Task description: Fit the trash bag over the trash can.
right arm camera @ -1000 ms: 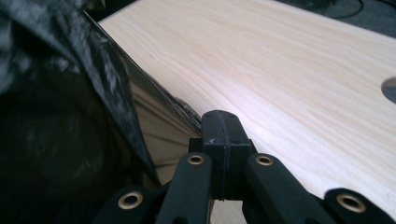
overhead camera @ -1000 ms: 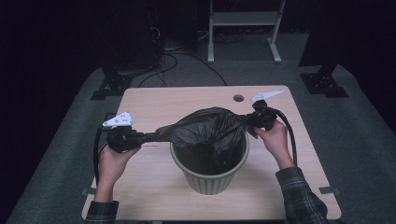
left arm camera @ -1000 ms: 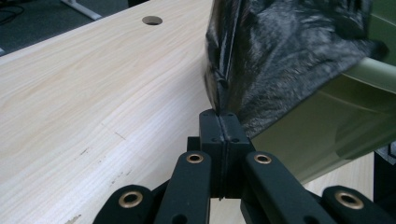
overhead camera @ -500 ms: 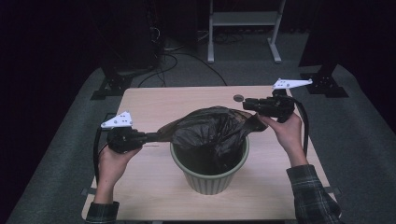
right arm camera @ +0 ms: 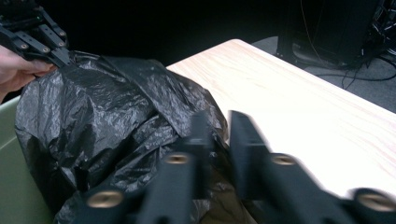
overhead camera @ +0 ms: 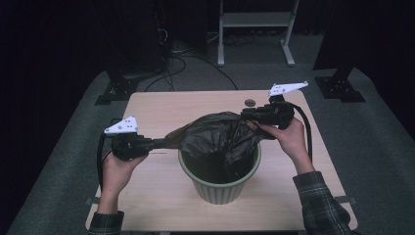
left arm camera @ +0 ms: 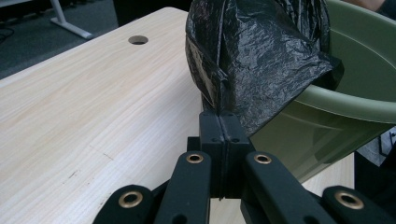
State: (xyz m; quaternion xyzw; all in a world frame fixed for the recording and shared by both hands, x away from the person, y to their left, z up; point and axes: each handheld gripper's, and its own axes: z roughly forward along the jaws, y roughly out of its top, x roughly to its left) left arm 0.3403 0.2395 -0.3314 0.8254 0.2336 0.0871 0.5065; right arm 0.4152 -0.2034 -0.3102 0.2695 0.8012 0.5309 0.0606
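On table: black bag (overhead camera: 220,139) stretched over green bin (overhead camera: 220,183).
Left gripper (left arm camera: 223,122) clamped on bag edge; right gripper (right arm camera: 218,128) jaws narrowly parted at bag, blurred.

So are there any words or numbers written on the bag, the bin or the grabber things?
None can be read: the crinkly black plastic bag, the round green plastic bin, the pale wooden table and both black grippers, left and right, show no words, labels or numbers.
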